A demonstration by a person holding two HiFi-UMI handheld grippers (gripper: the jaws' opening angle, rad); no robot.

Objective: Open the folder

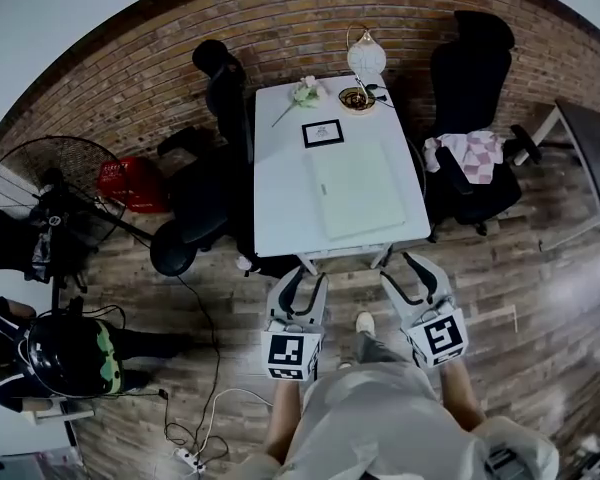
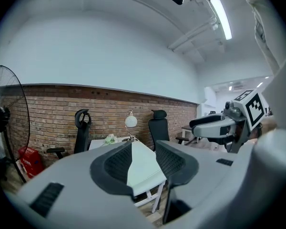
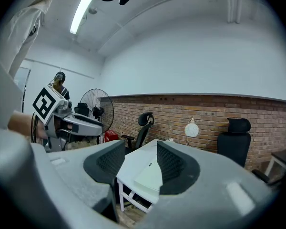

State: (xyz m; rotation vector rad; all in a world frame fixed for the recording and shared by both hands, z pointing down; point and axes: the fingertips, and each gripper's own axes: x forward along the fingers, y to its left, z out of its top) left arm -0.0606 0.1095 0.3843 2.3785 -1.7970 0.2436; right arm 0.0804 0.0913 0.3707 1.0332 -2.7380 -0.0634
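The folder (image 1: 356, 188) is a pale, flat, closed slab lying on the near right half of the white table (image 1: 280, 208). In the right gripper view the folder (image 3: 150, 176) shows between the jaws, far off. Both grippers hover over the wooden floor, short of the table's near edge. My left gripper (image 1: 308, 280) is open and holds nothing; its jaws frame the table (image 2: 143, 168). My right gripper (image 1: 408, 271) is also open and empty. Each gripper view catches the other gripper at its side.
A small black-framed card (image 1: 322, 133), a bowl (image 1: 356, 98), a white globe lamp (image 1: 366, 56) and a flower sprig (image 1: 305, 91) sit at the table's far end. Black office chairs (image 1: 225, 103) (image 1: 475, 78) flank it. A fan (image 1: 50, 183), a red crate (image 1: 130, 183) and floor cables (image 1: 205, 408) lie left.
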